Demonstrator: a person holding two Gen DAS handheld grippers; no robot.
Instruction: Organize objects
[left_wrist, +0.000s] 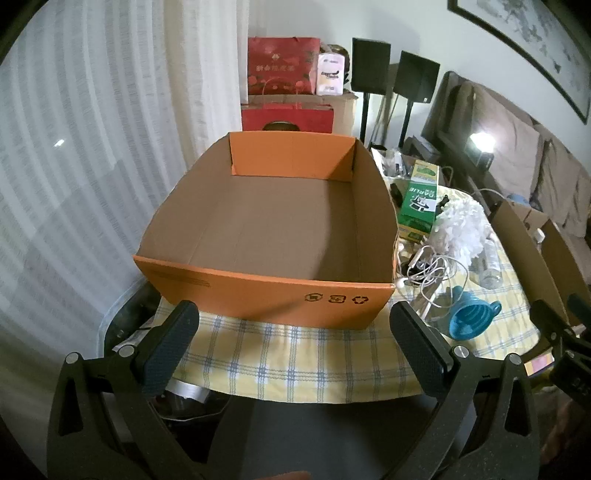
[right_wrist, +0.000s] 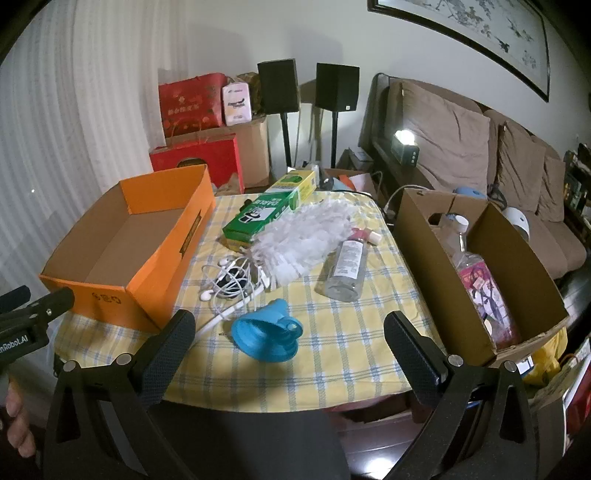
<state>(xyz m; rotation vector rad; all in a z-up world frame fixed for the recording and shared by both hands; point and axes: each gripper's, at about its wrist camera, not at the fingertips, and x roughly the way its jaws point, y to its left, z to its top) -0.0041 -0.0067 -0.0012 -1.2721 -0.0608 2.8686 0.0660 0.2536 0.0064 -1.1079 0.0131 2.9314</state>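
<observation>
Holding: nothing; my left gripper (left_wrist: 293, 345) and right gripper (right_wrist: 290, 349) both gape wide, pads pebbled black.
Cloth: yellow-and-blue checked tablecloth (right_wrist: 343, 332), soft weave, across the frame's middle.
Orange box (right_wrist: 122, 254): smooth card, bare inside, left of frame.
Brown box (right_wrist: 476, 269): plain cardboard, right, holding a clear bottle (right_wrist: 476, 273).
Loose, centre: blue ribbed funnel (right_wrist: 267, 334), tangled white earphones (right_wrist: 229, 282), fluffy white duster (right_wrist: 306, 240), glossy green carton (right_wrist: 271, 206), clear plastic bottle (right_wrist: 347, 266) on its side.
</observation>
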